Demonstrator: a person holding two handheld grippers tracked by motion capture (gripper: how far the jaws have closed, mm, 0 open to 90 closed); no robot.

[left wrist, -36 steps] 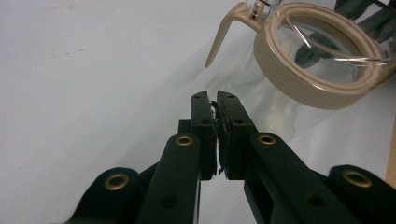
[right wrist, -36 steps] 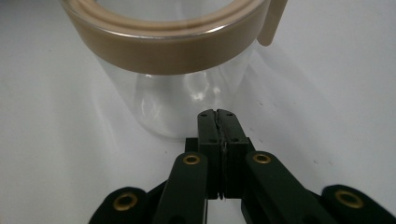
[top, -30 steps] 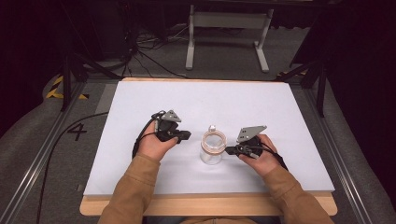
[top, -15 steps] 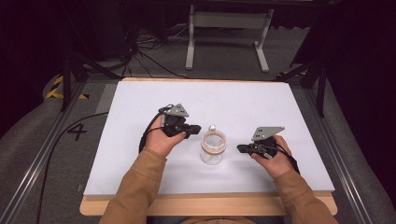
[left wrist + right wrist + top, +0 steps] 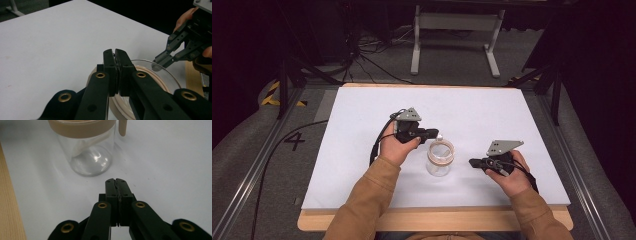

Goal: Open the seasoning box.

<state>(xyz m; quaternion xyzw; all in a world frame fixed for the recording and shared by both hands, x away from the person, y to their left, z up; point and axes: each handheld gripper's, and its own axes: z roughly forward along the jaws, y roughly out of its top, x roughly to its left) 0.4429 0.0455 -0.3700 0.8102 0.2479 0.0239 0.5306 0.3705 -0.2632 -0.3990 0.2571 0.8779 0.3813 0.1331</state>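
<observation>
— Looking down from above, where does the jar (image 5: 440,158) stand against the two grippers?

— It stands upright on the white table (image 5: 362,150), between them. The left gripper (image 5: 432,133) is just beside its rim, at the upper left; its tips sit right above the tan lid ring (image 5: 160,85) in the left gripper view. The right gripper (image 5: 472,162) is a little apart, pointing at the jar's side.

— Are either of them holding anything?

— No. Both pairs of jaws are pressed together with nothing between them; the left ones have just been closing, on nothing.

— So which hand is better placed?

— The left, I'd judge: it is nearer. The jar's long axis is vertical, so the right would meet the glass wall (image 5: 87,157) level, and must open first.
</observation>
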